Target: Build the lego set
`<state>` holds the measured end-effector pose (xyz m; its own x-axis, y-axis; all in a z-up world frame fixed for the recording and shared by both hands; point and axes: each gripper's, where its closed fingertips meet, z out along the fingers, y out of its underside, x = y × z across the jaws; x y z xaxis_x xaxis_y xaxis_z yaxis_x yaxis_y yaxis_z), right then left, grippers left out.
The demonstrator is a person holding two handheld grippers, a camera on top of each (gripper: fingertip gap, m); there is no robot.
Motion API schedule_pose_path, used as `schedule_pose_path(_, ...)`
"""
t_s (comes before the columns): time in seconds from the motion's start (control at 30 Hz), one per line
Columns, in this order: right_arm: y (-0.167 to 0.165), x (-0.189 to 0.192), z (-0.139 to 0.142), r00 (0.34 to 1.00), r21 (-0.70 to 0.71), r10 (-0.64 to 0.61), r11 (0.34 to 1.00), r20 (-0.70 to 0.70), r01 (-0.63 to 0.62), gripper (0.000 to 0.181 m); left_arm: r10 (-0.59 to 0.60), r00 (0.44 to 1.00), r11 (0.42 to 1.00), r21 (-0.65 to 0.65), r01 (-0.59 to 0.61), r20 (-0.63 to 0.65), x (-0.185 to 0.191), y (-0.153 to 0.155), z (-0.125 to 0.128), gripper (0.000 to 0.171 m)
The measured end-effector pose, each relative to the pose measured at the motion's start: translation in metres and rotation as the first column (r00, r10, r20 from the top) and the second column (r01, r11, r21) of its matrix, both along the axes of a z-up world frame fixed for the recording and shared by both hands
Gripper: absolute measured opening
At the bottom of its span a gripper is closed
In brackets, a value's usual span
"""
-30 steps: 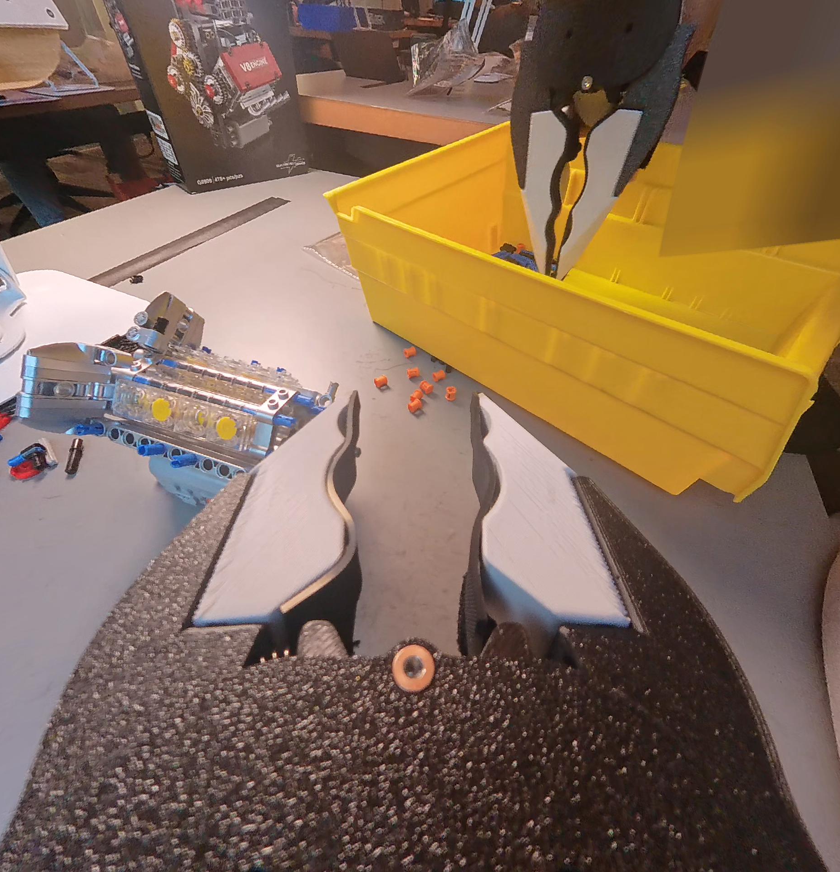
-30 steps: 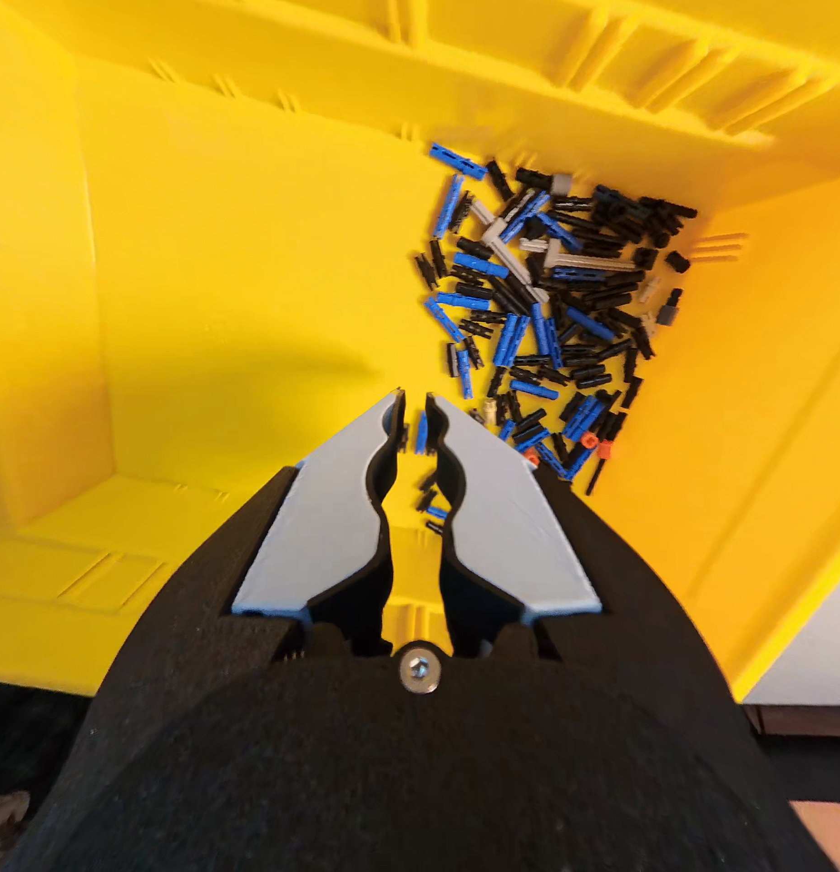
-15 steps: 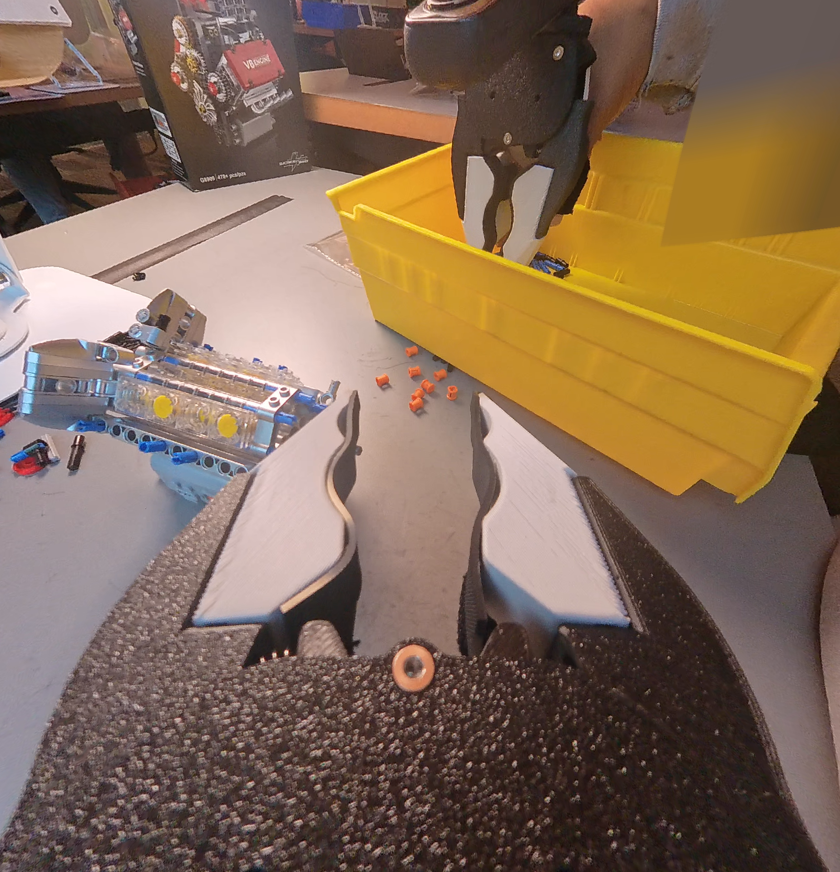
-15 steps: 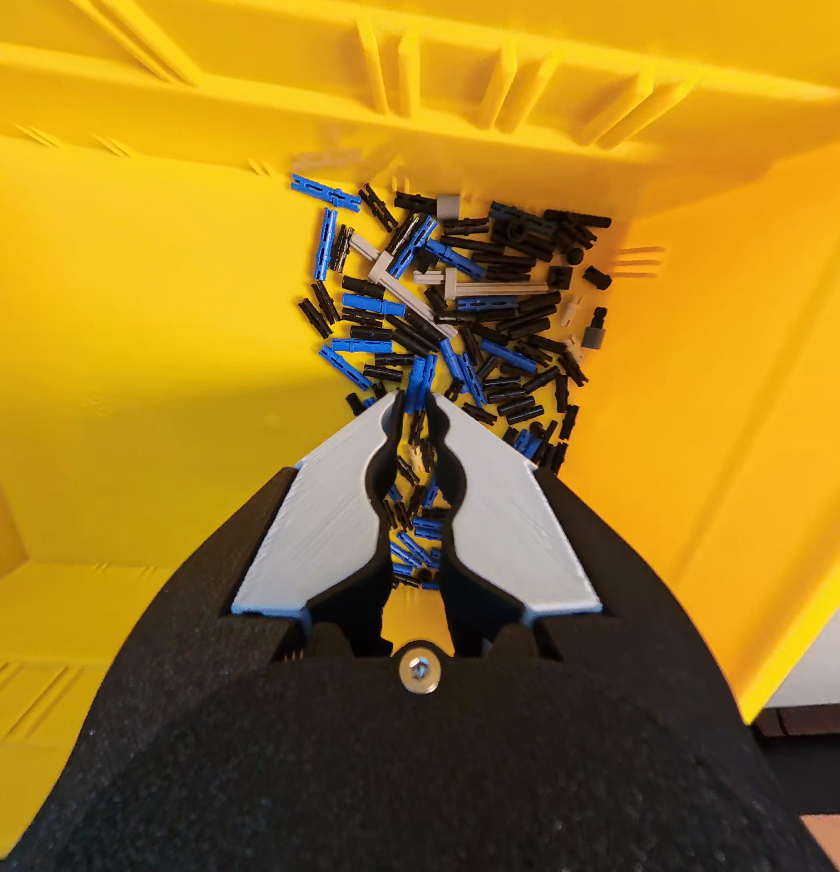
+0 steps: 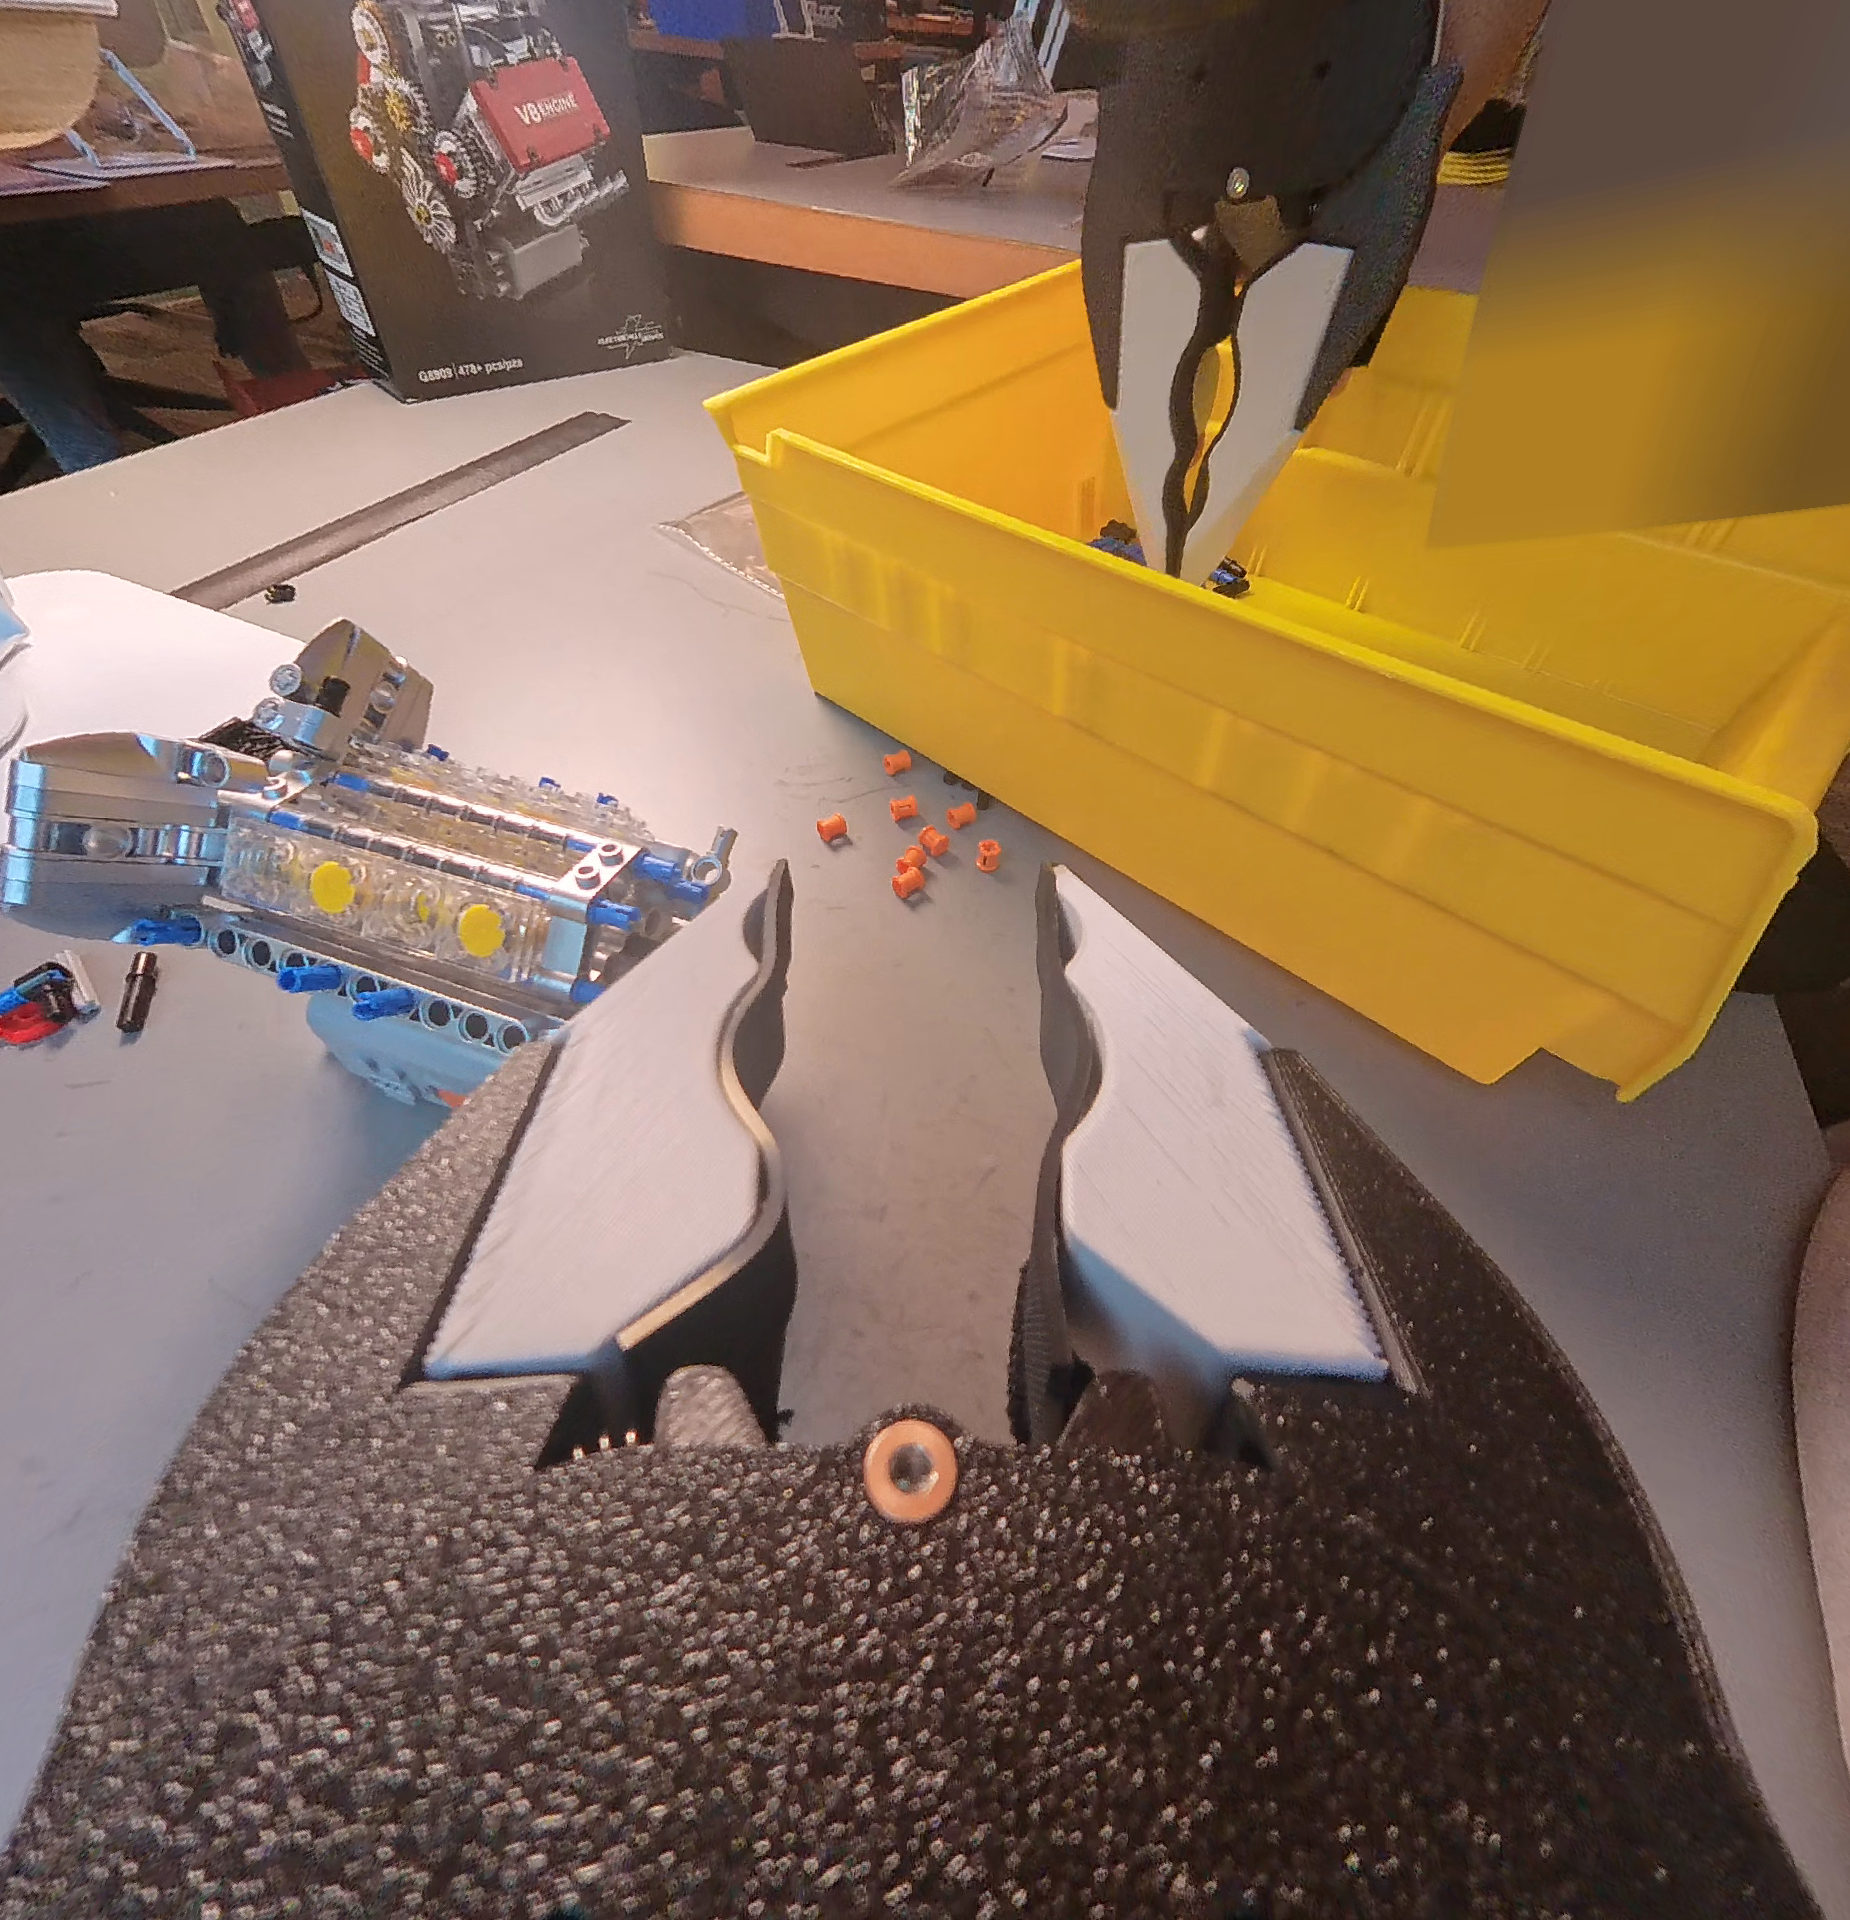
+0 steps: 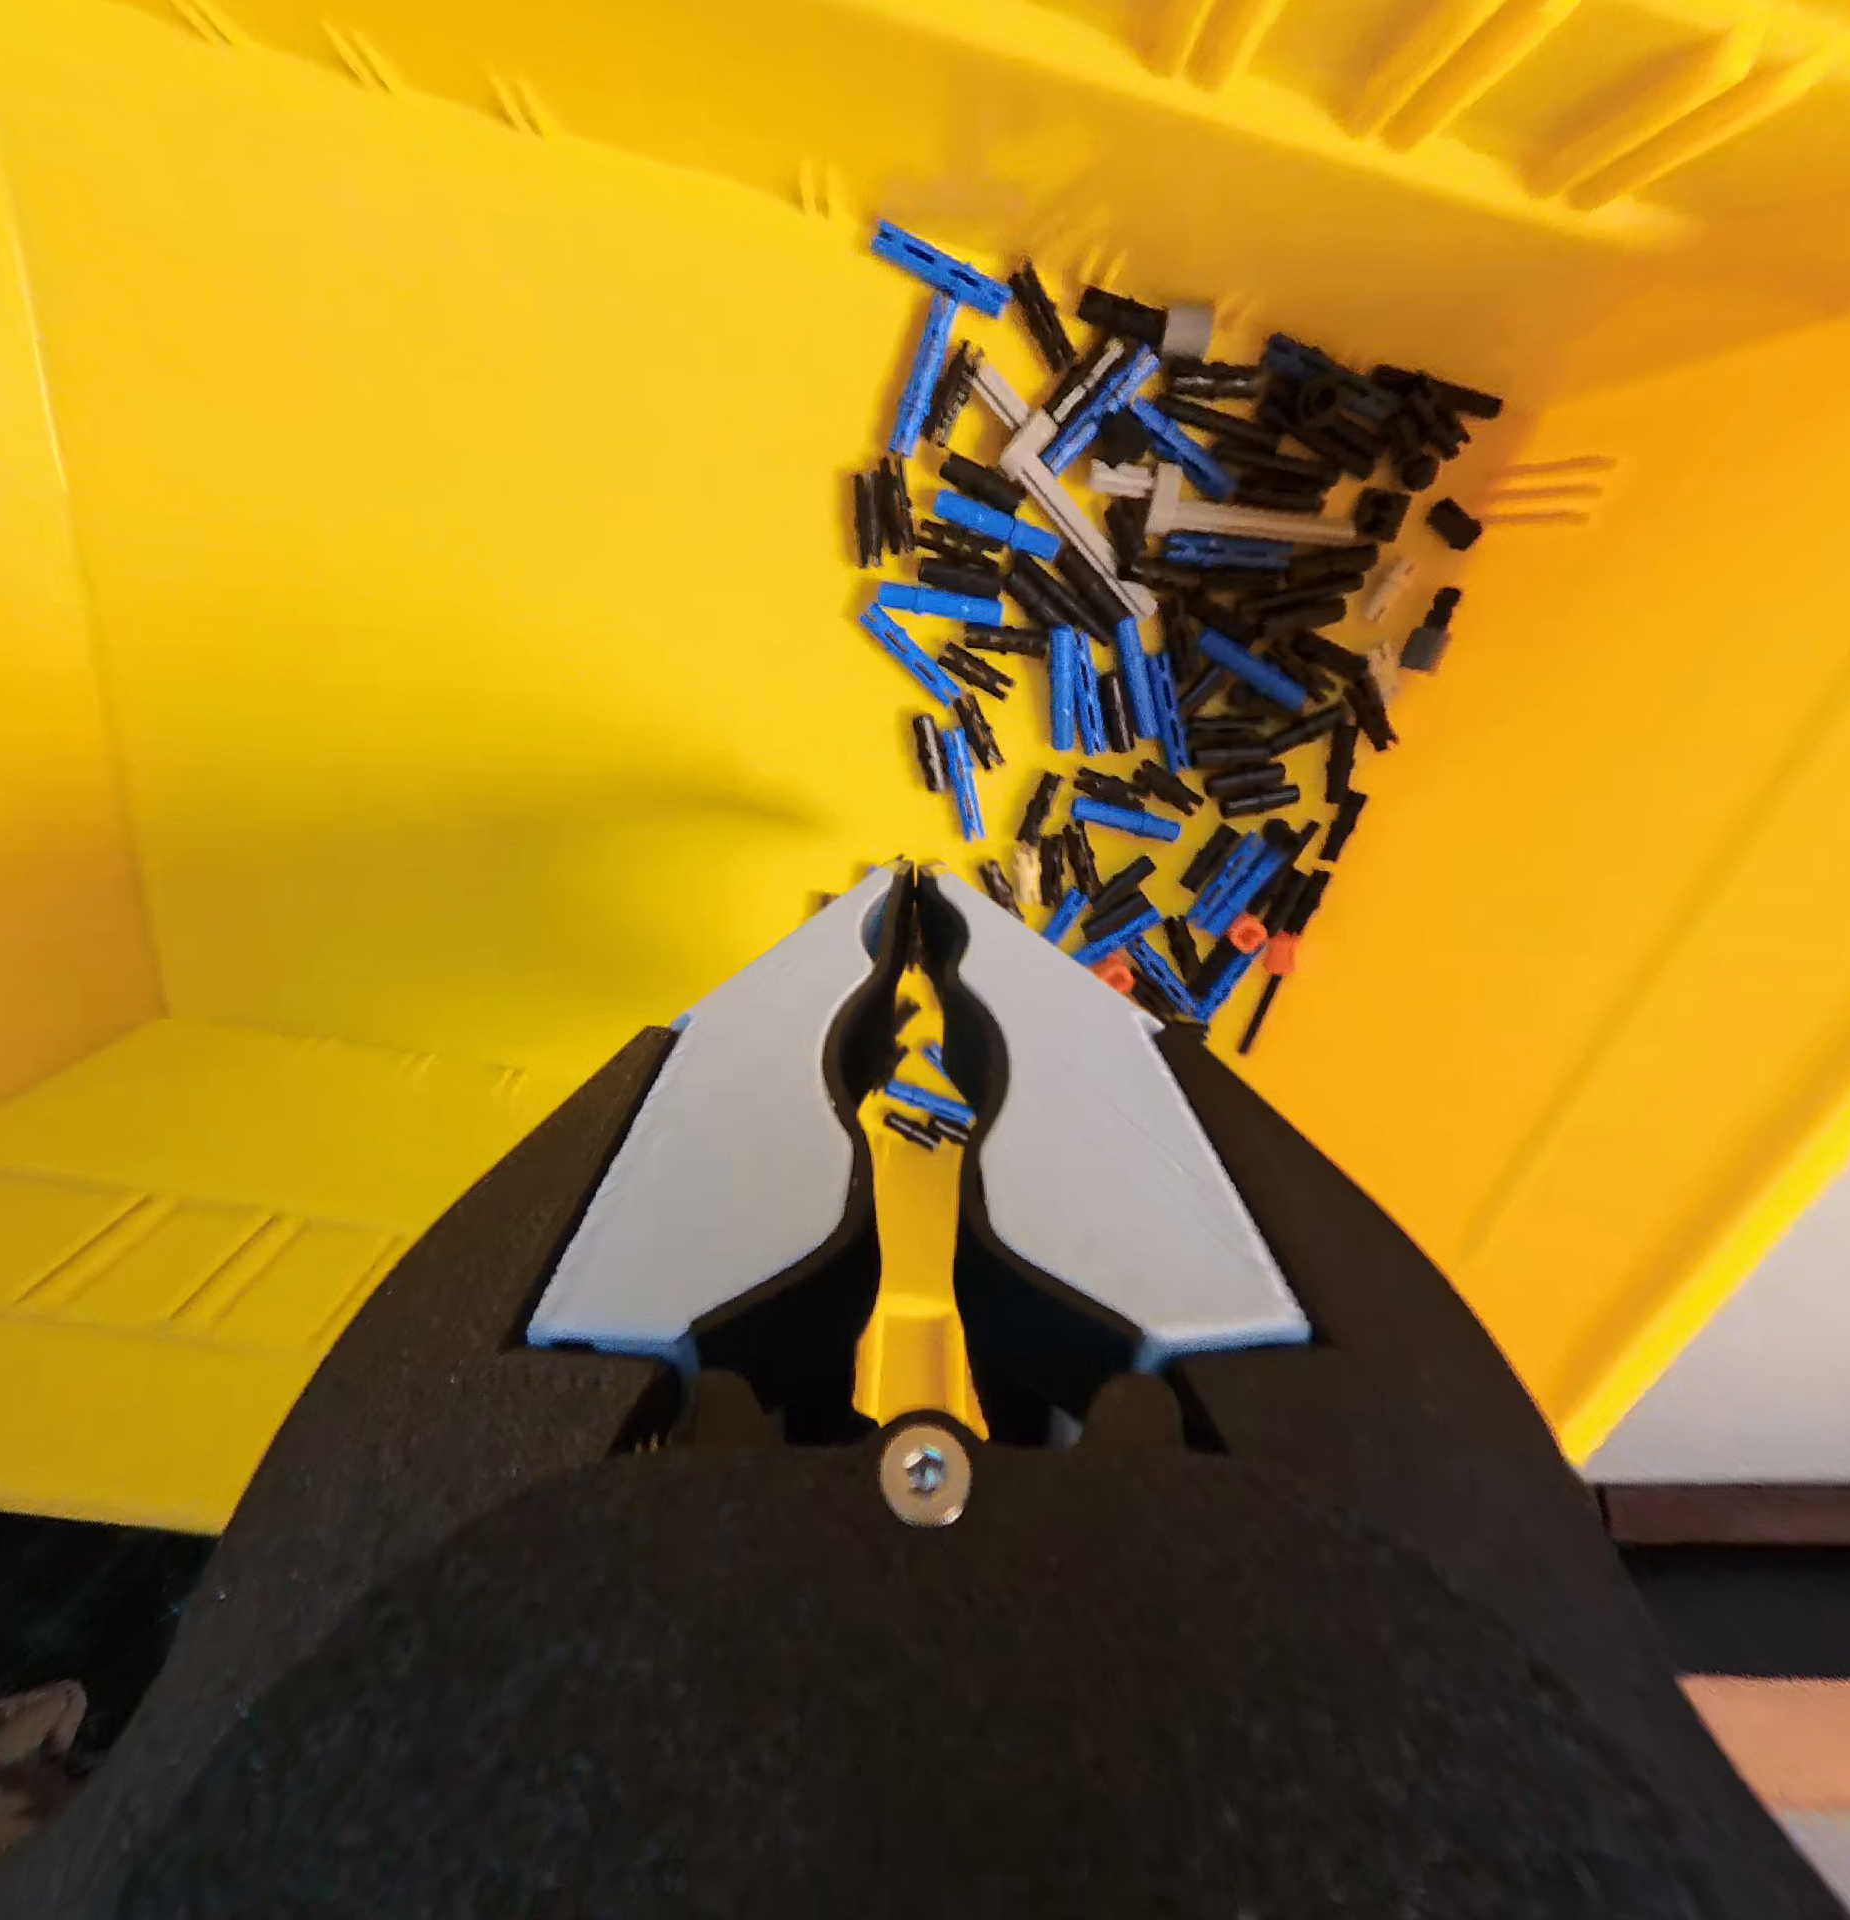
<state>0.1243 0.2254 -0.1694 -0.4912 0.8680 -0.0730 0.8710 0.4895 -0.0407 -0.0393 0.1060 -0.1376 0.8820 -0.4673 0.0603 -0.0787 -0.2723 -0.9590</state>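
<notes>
Left gripper [image 5: 913,894]: fingers spread wide with nothing between them, hovering low over the grey table [image 5: 547,582] and pointing toward 12 o'clock.

Right gripper [image 6: 913,871]: fingers clenched, tips practically touching. There's maybe a thin dark bit pinched at the very tip, but it's too blurry to be sure. In the left wrist view it [image 5: 1196,566] comes straight down from above, tips dipped into the bin.

Yellow bins: one big yellow bin [image 5: 1316,748] at about 1 o'clock from the left gripper, sitting on the table.

Pins in the bin: one loose pile of small black and blue pins [image 6: 1160,582], dozens, too many to count, with a few grey pieces mixed in and 3 orange ones at its near edge. The pile sits at 1 o'clock from the right gripper's tips, jammed into the far right corner.

Orange bushings [image 5: 926,836]: roughly 9 scattered on the table, just ahead of the left gripper at 12 o'clock, right beside the bin's front wall.

Brick models: one half-built engine model [image 5: 381,883], silver and clear with 2 yellow round studs showing, at 10 o'clock from the left gripper.

Boxes: one dark product box [image 5: 464,177] standing upright at 11 o'clock, well back.
</notes>
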Motion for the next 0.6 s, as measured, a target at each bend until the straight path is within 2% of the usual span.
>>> schedule_pose_path(0.27,0.044,-0.015,0.013,0.984,0.118,-0.133,0.982,-0.122,0.148,0.009,-0.005,1.000,1.000,-0.002,0.005,-0.007,0.002,0.000,-0.001,0.045)
schedule_pose_path(0.6,0.050,-0.053,-0.004,0.958,0.161,-0.177,0.963,-0.225,0.216,0.004,-0.011,1.000,1.000,-0.004,0.011,-0.013,0.004,0.000,-0.002,0.045)
